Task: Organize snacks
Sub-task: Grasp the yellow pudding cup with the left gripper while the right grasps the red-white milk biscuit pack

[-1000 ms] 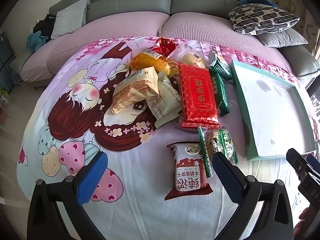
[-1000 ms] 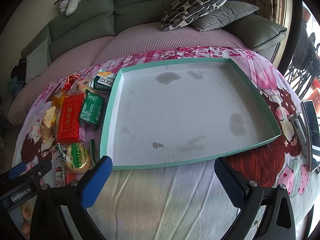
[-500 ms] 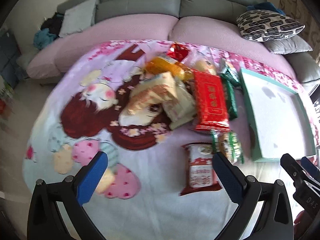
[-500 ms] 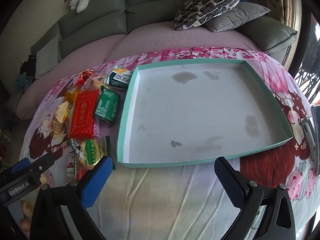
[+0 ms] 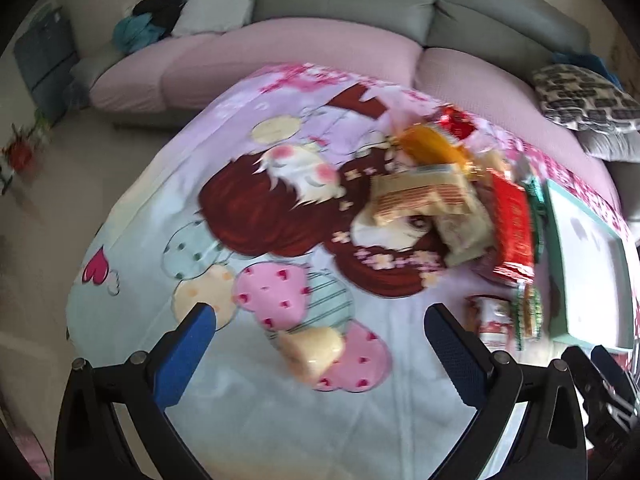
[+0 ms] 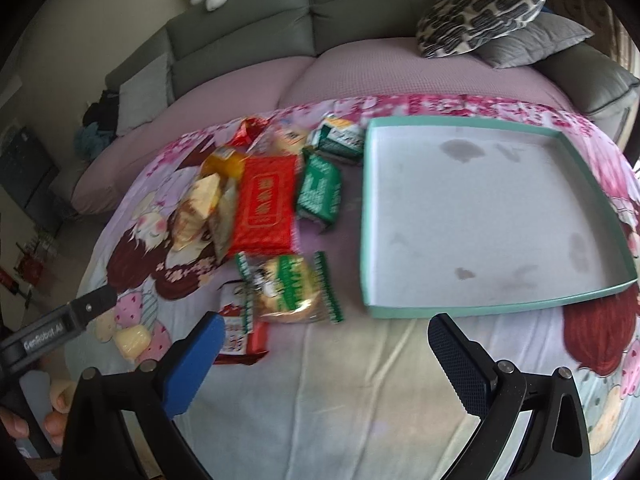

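A pile of snack packs lies on the cartoon-print cloth: a flat red pack (image 6: 266,204), two green packs (image 6: 320,190), a yellow pack (image 6: 200,208), a round cake in a green-edged wrapper (image 6: 286,290) and a red-white pack (image 6: 236,334). A shallow teal tray (image 6: 400,312) with a white floor lies right of them, with nothing in it. My right gripper (image 6: 320,344) is open and empty, just in front of the cake. My left gripper (image 5: 320,336) is open and empty over bare cloth, left of the pile (image 5: 512,220). The tray shows at the right in the left wrist view (image 5: 556,240).
A grey sofa with pink seat covers (image 6: 240,80) runs behind the cloth, with patterned and grey cushions (image 6: 480,12) at the right. The cloth's left edge (image 5: 104,248) drops to the floor. The left gripper's body (image 6: 60,326) reaches in at the lower left of the right wrist view.
Both grippers have swung left. The snacks now sit at the right of the left wrist view and nearer the middle of the right wrist view. Both stay open and empty.
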{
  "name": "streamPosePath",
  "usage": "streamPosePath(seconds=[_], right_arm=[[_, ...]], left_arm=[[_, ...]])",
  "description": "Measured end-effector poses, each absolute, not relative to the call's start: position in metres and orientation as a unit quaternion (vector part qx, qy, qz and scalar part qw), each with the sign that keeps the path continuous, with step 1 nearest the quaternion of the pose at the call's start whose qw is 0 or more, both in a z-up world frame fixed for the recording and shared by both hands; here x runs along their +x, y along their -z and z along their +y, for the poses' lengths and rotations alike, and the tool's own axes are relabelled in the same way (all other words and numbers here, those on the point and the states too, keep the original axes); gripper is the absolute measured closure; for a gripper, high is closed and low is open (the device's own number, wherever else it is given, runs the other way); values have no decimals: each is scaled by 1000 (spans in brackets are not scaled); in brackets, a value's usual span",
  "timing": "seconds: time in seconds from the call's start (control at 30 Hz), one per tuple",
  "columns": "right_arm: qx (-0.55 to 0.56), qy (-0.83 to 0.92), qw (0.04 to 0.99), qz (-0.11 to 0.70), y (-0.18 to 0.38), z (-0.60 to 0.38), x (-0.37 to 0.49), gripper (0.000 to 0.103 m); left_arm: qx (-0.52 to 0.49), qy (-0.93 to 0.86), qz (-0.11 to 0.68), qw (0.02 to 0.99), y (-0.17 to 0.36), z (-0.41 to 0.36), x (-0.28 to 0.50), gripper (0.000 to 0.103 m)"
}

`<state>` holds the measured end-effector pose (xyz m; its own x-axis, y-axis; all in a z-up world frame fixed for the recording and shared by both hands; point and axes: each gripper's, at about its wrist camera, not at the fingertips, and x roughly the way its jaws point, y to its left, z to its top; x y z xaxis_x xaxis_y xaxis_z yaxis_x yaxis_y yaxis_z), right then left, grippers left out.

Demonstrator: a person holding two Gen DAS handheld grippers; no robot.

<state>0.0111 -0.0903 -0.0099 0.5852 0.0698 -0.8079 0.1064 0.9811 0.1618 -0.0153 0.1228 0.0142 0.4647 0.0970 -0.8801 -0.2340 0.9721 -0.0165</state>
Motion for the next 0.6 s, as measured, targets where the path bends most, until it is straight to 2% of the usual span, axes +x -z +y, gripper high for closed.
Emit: streamPosePath(seconds=[0.2,0.43,0.53,0.6], right_arm=[[76,-22,878,471,18,-53,21,8],[56,-34,863,501,40,-26,38,24],[51,-37,858,510,48,-19,42,33],[48,-33,855,515,53,-17,45,35]], left_arm=[[-87,-91,530,839,7,131,-12,2],[-87,-56,558,823,29,117,-8,32],[-76,-66,567,818,37,115,-7,40],[-70,-68,567,818,39,115,-8,47]])
